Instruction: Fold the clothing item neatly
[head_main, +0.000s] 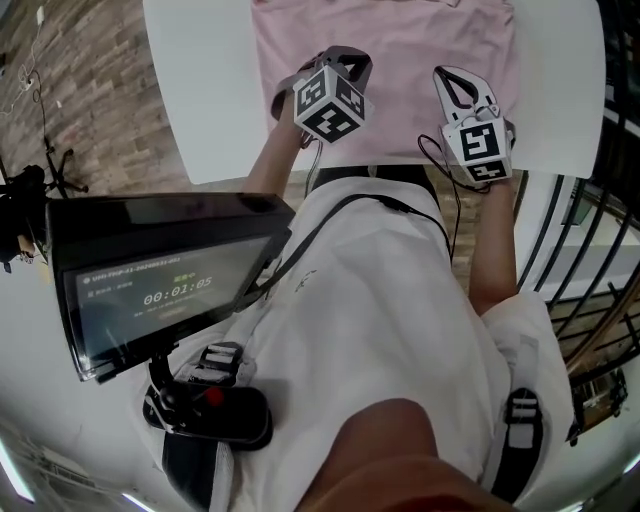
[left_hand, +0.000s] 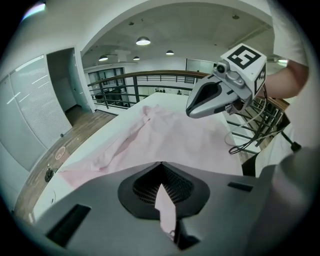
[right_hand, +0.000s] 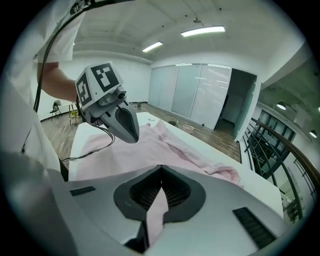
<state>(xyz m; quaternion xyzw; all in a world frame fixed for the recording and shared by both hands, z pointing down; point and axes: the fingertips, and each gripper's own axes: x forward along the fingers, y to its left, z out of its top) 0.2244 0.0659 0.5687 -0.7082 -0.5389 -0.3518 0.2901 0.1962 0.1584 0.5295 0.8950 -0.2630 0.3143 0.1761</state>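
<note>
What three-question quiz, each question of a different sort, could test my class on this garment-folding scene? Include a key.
1. True or false: the left gripper is open and empty.
2. The pink garment lies on: A a wooden floor, B a white table, C a chair.
3. What is the right gripper shut on?
Key: 1 false, it is shut on the pink garment. 2 B. 3 The pink garment.

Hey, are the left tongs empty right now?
No, the left gripper view shows the left tongs shut on a strip of the pink garment, pinched between their jaws.
</note>
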